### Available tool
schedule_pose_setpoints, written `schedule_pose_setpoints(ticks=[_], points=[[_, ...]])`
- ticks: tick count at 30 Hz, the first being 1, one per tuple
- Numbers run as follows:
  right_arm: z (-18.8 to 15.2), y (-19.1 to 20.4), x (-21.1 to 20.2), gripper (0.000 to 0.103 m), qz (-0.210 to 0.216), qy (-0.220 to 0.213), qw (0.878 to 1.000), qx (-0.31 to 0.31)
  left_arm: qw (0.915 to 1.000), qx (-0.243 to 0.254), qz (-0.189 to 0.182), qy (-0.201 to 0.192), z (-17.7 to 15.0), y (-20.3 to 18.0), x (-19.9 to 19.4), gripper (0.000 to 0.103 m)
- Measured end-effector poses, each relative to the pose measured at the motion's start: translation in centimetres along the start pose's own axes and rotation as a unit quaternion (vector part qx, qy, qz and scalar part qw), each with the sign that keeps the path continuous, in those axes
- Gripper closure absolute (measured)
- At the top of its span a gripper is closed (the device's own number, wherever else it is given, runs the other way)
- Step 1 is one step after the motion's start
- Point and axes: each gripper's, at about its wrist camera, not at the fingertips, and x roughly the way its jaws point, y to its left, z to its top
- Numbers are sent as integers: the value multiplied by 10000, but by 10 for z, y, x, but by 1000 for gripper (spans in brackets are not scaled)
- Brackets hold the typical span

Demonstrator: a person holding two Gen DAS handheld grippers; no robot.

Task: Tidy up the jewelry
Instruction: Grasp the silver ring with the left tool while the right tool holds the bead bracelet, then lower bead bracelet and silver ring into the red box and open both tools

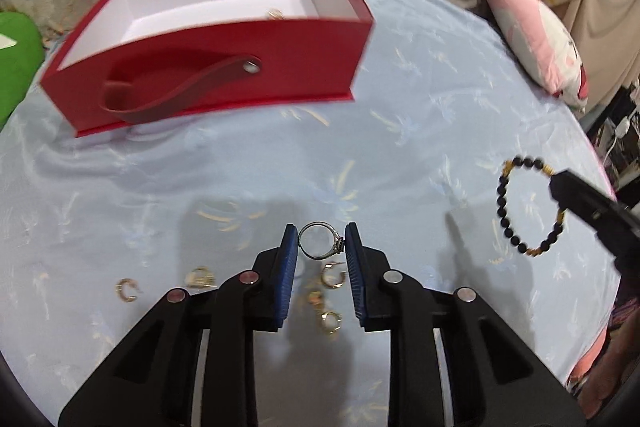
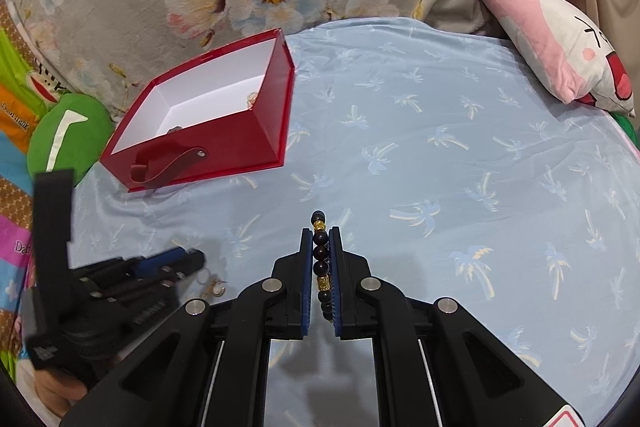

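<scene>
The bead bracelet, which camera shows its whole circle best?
The left wrist view: the bead bracelet hangs there as a full loop from the right gripper. The right wrist view shows only a few beads edge-on between its pads.

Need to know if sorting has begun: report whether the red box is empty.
Not empty. The red box stands open-topped, and a small gold piece lies on its white floor.

Box [image 1: 224, 75] at back left on sheet [image 1: 420, 115], pillow [image 1: 536, 39] back right, earrings [image 1: 129, 290] near front.
</scene>
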Motion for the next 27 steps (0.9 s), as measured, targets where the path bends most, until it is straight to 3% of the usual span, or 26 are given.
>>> schedule_pose_setpoints(ticks=[9, 15, 23, 27], points=[[9, 44, -5, 96, 417, -122, 9985, -345, 9964, -572, 381, -502, 12, 62, -56, 80], [36, 86, -12, 96, 844, -395, 9934, -676, 9906, -795, 739, -830, 34, 102, -81, 80], [112, 136, 0, 96, 1039, -977, 9845, -1019, 9800, -673, 1167, -1468, 113, 131, -95, 80], [148, 152, 26, 96, 1076, -1043, 9831, -1054, 9778, -653, 1257, -1541, 156, 141, -79, 80]])
